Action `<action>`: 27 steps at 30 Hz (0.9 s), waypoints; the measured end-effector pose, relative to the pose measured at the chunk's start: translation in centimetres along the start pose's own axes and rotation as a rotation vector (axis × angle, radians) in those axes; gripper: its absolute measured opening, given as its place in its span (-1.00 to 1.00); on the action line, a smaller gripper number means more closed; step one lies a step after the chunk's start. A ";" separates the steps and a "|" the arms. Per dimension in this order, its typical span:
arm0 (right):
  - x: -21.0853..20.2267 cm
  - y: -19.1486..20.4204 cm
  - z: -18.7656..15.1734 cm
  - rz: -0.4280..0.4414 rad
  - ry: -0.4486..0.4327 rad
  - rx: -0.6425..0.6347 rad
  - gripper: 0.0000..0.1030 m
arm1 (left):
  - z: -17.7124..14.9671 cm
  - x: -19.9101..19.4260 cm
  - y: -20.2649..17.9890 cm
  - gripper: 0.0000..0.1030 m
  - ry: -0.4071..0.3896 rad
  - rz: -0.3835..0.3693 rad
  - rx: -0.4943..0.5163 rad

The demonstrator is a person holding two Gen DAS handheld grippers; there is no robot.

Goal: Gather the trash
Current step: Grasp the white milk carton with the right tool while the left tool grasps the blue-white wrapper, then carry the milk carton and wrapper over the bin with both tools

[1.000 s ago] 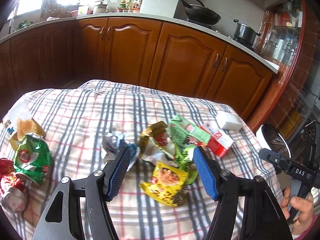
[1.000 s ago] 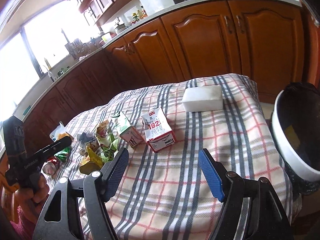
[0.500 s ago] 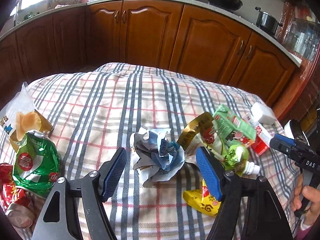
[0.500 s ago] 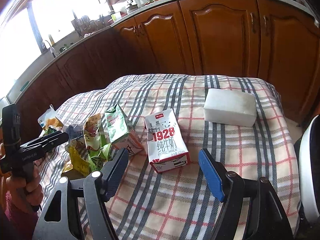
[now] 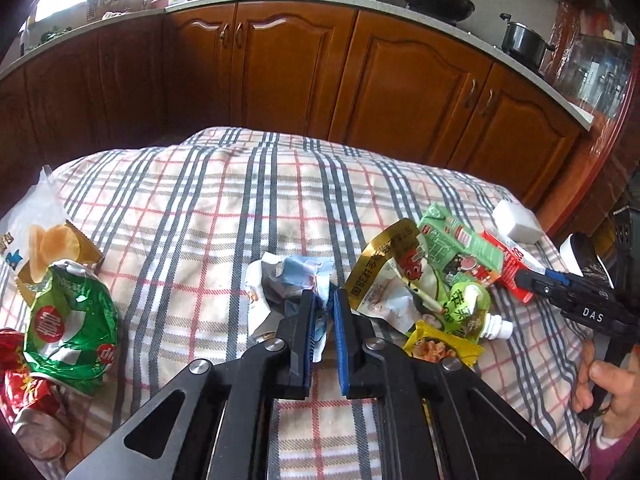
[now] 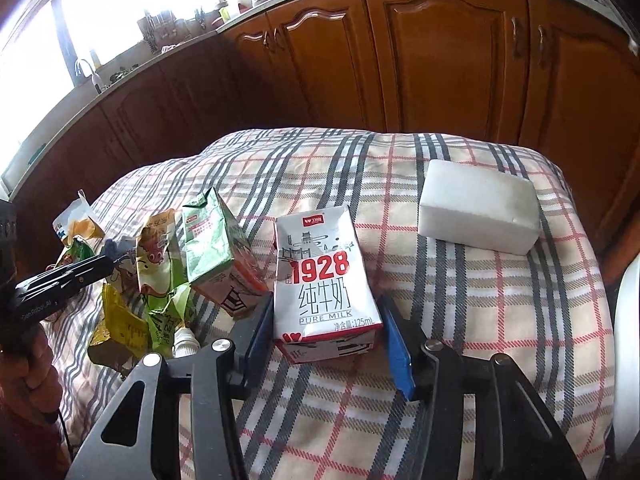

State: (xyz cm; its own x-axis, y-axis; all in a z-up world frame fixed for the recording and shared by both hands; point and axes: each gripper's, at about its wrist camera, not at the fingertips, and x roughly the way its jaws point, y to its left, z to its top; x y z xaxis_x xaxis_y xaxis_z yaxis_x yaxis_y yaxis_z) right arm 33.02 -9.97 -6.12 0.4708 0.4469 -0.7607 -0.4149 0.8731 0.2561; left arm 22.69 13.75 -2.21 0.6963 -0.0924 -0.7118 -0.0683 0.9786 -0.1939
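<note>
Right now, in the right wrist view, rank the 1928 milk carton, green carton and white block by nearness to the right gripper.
1. 1928 milk carton: between the closing jaws of the right gripper.
2. green carton: left, just beyond.
3. white block: far right.

Your crumpled white-and-blue wrapper (image 5: 280,288) mid-cloth, pinched at its near edge, your white 1928 milk carton (image 6: 324,280) lying flat, label up, green carton (image 6: 210,240) tilted beside it, pouches (image 5: 404,284) heaped between, green bag (image 5: 68,320) far left
</note>
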 end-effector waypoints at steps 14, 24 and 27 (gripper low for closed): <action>-8.3 -2.2 -2.8 0.019 -0.148 0.120 -0.07 | -0.4 -6.2 -4.2 -0.89 -0.117 -0.122 0.080; -13.1 -5.1 -5.0 -0.052 -0.205 0.167 -0.07 | -1.0 -6.2 -11.1 -0.89 -0.090 -0.292 0.191; -14.5 -6.3 -5.8 -0.079 -0.221 0.190 -0.07 | -1.0 -5.3 -13.5 -0.89 -0.069 -0.332 0.225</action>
State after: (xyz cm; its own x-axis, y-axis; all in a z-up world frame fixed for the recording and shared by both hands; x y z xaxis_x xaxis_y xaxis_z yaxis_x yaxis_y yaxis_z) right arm 24.27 -23.12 -0.13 0.6625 0.3892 -0.6400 -0.2265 0.9185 0.3240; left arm 19.20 0.88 3.45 0.7014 -0.4047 -0.5868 0.3208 0.9143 -0.2471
